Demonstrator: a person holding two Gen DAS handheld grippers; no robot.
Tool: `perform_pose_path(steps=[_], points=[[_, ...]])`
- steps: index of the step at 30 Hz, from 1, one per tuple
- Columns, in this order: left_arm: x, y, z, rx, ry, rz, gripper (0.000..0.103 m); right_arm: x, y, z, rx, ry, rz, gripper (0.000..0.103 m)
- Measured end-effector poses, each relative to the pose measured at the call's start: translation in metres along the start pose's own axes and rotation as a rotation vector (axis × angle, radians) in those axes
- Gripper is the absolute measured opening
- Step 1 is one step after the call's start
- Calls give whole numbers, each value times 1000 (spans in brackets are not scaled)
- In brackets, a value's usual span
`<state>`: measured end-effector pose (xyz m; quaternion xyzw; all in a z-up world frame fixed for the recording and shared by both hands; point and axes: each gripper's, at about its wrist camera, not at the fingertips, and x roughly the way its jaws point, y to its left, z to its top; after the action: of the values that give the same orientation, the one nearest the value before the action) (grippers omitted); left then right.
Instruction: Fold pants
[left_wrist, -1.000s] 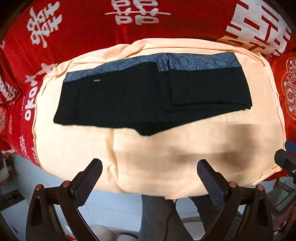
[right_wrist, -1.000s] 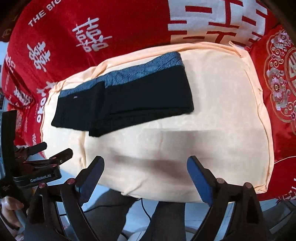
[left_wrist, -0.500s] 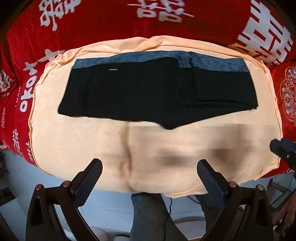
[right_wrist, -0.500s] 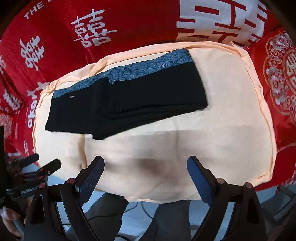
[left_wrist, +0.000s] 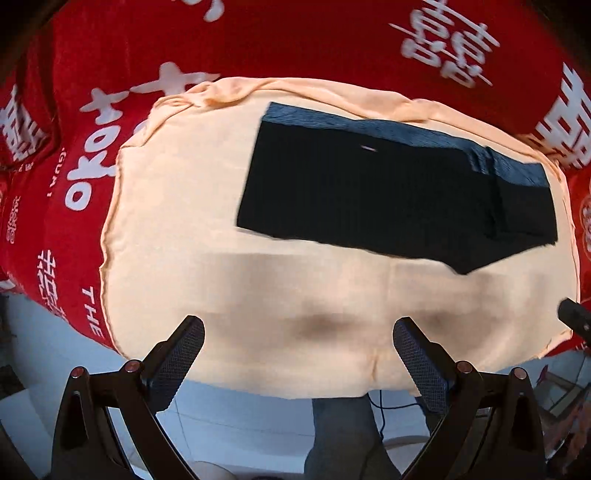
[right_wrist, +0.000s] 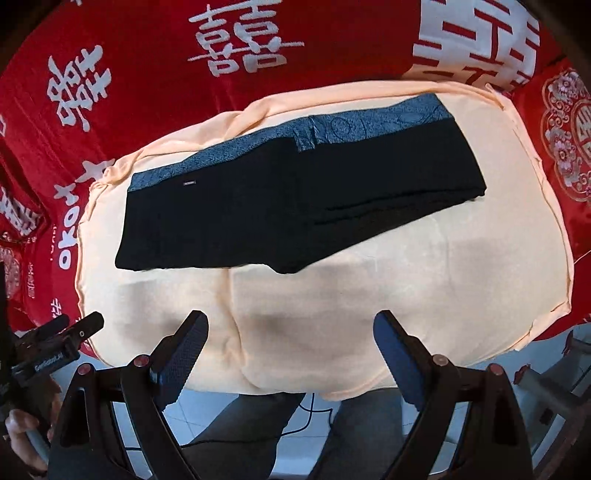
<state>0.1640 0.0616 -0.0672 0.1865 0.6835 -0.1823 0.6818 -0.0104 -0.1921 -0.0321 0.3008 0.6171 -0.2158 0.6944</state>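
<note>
So we've got the red bedspread (right_wrist: 155, 70) under everything, the peach cloth (right_wrist: 424, 280) on top of that, and the black pants (right_wrist: 295, 206) lying flat on the peach cloth's far half, already doubled up, long axis running left-right with the grey waistband (right_wrist: 373, 123) along the far edge. Both claws hang off the near edge, well apart from the fabric: left gripper (left_wrist: 299, 360) spread wide with nothing in it, right gripper (right_wrist: 291, 354) same deal. Pants sit ahead of both; the right looks better centred on them, we'd guess. No containers anywhere.
</note>
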Motion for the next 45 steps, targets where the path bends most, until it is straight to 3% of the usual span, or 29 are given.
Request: perform_pose_path(steps=[7,13,25,30,36,38,40,41,45], points=[[14,10,-2,-43,17,-47,103,-20,-10,17,16,-49,-75,93],[24,8,1,-68,15,-78,103,-21,-18,27,3,-41,-123,93],[42,22,6,-188,-5,-120,103,30,-46,35,72,58,-104,93],[59,30,11,-250,0,-136,103,52,-43,57,67,35,-72,93],[86,26,22,-258,-5,-142,103,95,-36,107,26,-14,-60,93],[95,23,25,-259,-2,-149,103,124,-32,116,6,11,-62,93],[107,19,28,-263,-1,-156,103,151,-30,112,7,95,-67,93],[112,18,29,-270,0,-163,103,157,-26,106,-4,101,-76,93],[123,18,30,-333,-6,-237,103,151,11,73,-258,55,-176,94]])
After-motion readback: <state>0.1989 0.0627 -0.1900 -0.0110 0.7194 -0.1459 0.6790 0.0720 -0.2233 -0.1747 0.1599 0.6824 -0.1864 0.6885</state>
